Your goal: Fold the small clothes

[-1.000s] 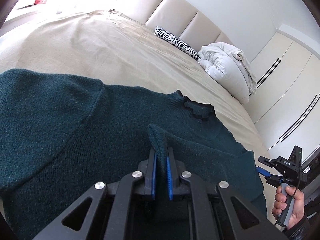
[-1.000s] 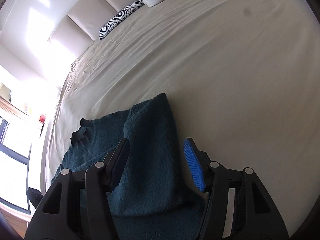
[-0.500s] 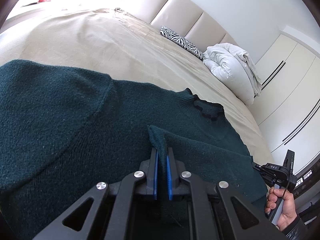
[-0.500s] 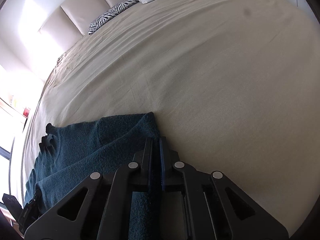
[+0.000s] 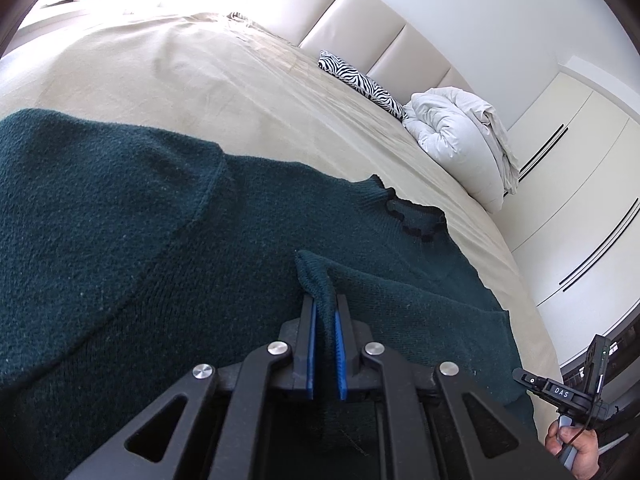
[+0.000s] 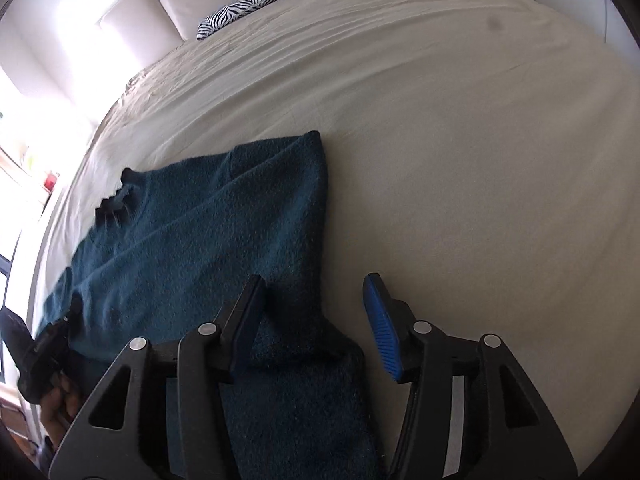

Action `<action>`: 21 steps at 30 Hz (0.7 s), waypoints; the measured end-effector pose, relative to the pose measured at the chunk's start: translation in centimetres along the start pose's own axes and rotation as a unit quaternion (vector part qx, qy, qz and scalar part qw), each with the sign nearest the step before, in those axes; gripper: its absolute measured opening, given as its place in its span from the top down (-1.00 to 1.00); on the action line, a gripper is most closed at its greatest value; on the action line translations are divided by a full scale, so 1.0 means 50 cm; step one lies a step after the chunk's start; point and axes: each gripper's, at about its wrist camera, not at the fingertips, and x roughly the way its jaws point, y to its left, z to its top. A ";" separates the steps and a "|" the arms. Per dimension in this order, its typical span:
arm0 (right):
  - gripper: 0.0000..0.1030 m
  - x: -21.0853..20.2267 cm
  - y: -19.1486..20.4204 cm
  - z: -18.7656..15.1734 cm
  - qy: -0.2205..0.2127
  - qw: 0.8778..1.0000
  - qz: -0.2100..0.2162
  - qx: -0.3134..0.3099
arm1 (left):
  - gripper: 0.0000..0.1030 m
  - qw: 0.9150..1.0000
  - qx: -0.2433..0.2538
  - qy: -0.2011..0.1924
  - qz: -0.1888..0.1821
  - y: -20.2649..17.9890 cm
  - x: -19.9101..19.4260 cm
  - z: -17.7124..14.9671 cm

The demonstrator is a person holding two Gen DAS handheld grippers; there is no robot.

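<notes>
Dark teal sweater (image 5: 140,240) spread on the bed (image 5: 180,80), left gripper (image 5: 325,320) pinching it, right gripper (image 6: 316,312) letting go

Left fingers (image 5: 339,354) are nearly closed w/ a raised fold of the knit clamped btwn the blue pads, roughly mid-sweater, just below the dark-trimmed neckline (image 5: 416,220). Right gripper's jaws are opening: fingers (image 6: 380,328) stand well apart, the folded right edge of the sweater lies btwn them nearer the left finger, and the pads aren't pressing on it. Sweater sits flat on the beige sheet at the near side of the bed, one side folded over the body. Far end of the bed: zebra-print pillow (image 5: 360,80) against the padded headboard (image 5: 360,28), rolled white duvet (image 5: 460,128) next to it. The person's hand (image 5: 576,446) on the right gripper's handle shows in the left wrist view's bottom corner.
</notes>
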 end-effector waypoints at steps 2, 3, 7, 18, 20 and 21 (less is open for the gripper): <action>0.43 0.001 0.020 -0.016 -0.005 0.998 -0.036 -0.044 | 0.78 1.000 0.000 0.000 -0.001 0.000 -0.001 0.000; 0.50 0.001 0.029 -0.022 -0.007 0.997 -0.044 -0.057 | 0.78 1.000 -0.001 -0.001 -0.002 0.002 -0.001 0.000; 0.64 -0.007 0.014 -0.048 -0.034 0.996 -0.050 -0.064 | 0.78 1.000 -0.002 -0.001 -0.006 0.006 0.001 -0.004; 0.54 -0.145 -0.013 -0.049 -0.120 0.993 -0.009 0.002 | 0.77 1.000 -0.004 0.011 0.004 0.010 -0.004 -0.004; 0.54 -0.102 -0.007 -0.053 -0.071 0.997 -0.011 -0.016 | 0.76 1.000 -0.014 0.026 0.001 0.009 -0.009 0.006; 0.54 -0.054 -0.023 -0.060 -0.020 1.000 -0.013 -0.007 | 0.73 0.999 -0.014 0.035 0.001 0.006 -0.017 0.012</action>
